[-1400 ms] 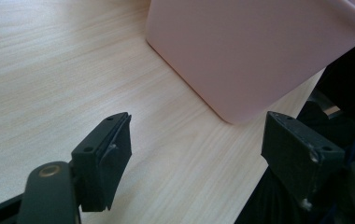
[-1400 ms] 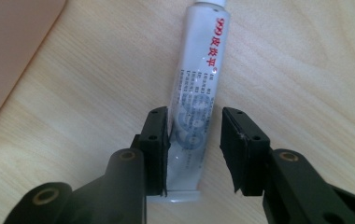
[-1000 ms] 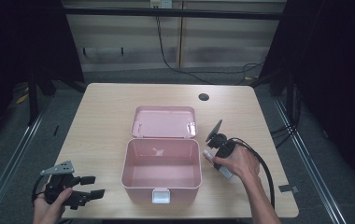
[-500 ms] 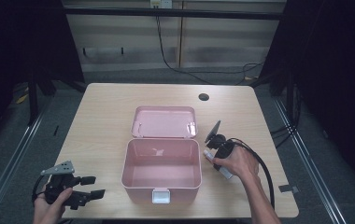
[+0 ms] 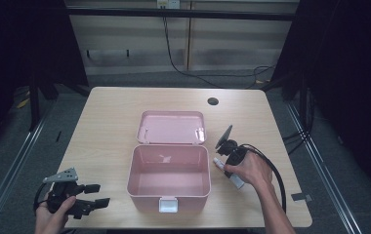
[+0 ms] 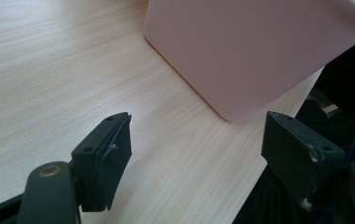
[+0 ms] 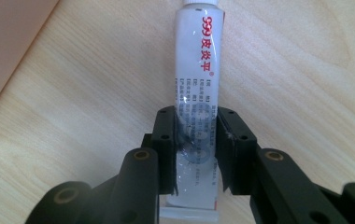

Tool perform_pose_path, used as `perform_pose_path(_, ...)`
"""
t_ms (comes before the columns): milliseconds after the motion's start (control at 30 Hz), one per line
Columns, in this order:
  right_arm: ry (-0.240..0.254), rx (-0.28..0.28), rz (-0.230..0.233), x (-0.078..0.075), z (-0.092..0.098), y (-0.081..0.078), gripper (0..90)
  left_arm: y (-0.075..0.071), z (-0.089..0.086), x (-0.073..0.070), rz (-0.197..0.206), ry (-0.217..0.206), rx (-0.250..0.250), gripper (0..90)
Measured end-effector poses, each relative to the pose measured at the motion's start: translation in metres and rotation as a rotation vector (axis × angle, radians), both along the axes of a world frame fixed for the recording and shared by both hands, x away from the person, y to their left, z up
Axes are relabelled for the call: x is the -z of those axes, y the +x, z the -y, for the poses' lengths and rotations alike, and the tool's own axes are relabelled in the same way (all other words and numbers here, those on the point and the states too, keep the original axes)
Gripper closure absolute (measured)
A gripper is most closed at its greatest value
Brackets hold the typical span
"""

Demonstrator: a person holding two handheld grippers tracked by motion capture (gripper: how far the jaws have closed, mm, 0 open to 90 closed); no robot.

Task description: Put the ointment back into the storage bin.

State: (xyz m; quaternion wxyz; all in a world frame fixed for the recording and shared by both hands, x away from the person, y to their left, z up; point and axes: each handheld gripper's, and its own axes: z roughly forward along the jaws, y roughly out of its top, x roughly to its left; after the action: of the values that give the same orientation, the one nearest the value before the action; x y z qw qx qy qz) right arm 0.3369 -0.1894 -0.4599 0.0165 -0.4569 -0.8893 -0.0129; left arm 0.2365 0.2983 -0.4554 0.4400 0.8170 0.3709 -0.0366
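Note:
An open pink box (image 5: 144, 195) stands mid-table with nothing inside, its lid (image 5: 171, 127) laid back flat behind it. Right of the box, my right gripper (image 5: 228, 168) is shut on a white tube (image 5: 218, 163) with red lettering. In the right gripper view the jaws clamp the tube (image 7: 199, 60) near its flat crimped end, just above the wood, and the right gripper (image 7: 195, 119) points its cap end away. At the front left my left gripper (image 5: 97, 194) is open and holds nothing. In its own view the left gripper (image 6: 199, 135) faces the box's rounded corner (image 6: 259, 46).
A round cable hole (image 5: 213, 101) sits near the table's far edge. The right gripper's black cable (image 5: 276, 175) loops toward the right edge, near a dark tape mark (image 5: 300, 197). Bare wood (image 5: 100, 146) lies left of the box.

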Motion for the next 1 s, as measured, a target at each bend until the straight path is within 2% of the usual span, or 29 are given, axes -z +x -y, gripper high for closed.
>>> perform_pose_path(533, 0.024, 0.002, 0.004, -0.008, 0.006, -0.006, 70.8, 0.000, 0.000, 0.000, 0.002, 0.003, 0.003, 24.1)
perform_pose_path(733, 0.011, -0.002, -0.005, -0.008, 0.007, -0.008, 70.7, 0.000, 0.000, 0.000, 0.002, 0.002, 0.004, 24.1)
perform_pose_path(767, -0.008, -0.008, -0.009, -0.005, 0.006, -0.008, 70.7, 0.000, 0.000, 0.000, 0.002, 0.001, 0.005, 24.1)
perform_pose_path(1000, -0.038, -0.021, -0.029, 0.001, 0.002, -0.006, 70.1, 0.000, 0.000, 0.000, 0.003, 0.000, 0.003, 24.1)
